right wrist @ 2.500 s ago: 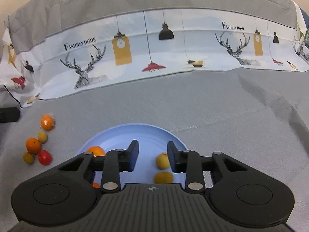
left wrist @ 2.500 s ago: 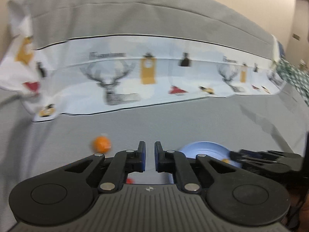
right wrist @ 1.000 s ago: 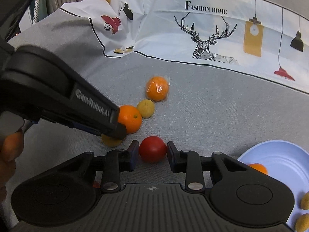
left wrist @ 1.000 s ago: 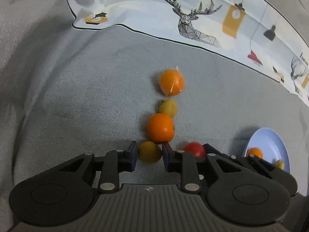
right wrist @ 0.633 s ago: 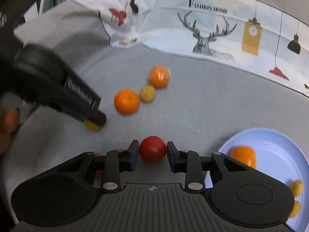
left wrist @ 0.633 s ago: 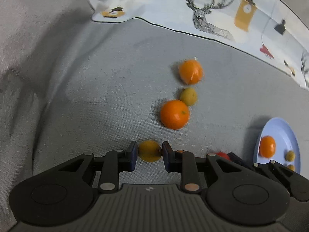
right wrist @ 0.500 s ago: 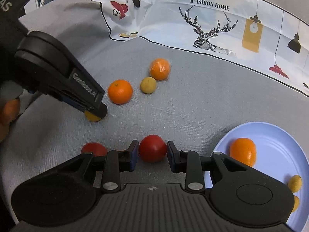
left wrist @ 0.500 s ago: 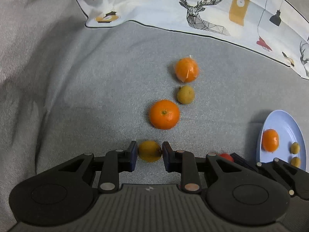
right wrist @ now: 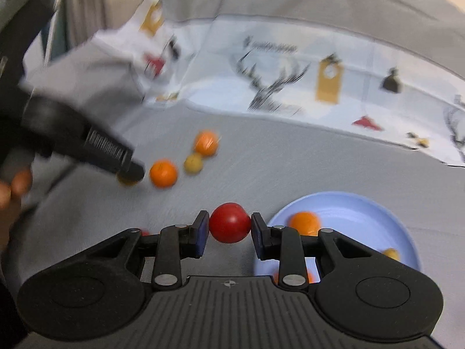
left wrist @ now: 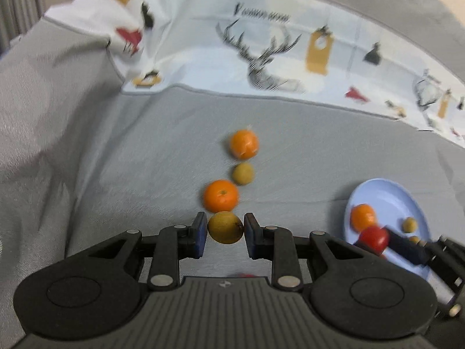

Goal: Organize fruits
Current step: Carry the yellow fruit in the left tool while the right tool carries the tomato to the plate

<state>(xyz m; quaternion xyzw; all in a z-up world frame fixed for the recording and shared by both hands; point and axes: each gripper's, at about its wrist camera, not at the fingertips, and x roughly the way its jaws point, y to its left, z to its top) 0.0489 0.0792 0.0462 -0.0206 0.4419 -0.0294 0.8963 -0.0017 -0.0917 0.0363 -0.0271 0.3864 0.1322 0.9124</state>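
**Fruit on grey cloth: both tongs loaded**

- Left gripper (left wrist: pixel 225 230): pinching a yellow fruit (left wrist: pixel 225 227), clear of the cloth.
- Right gripper (right wrist: pixel 230 230): pinching a red fruit (right wrist: pixel 230 222), just left of the plate.
- Plate (right wrist: pixel 363 206): pale blue, at right; holds an orange (right wrist: pixel 304 222) and small yellow fruits.
- Loose on the grey cloth (left wrist: pixel 87 174): orange fruit (left wrist: pixel 221 195), small yellow one (left wrist: pixel 243 173), wrapped orange (left wrist: pixel 244 144), in a line running away from the left gripper.
- Printed cloth (left wrist: pixel 261 58): deer pattern, behind.
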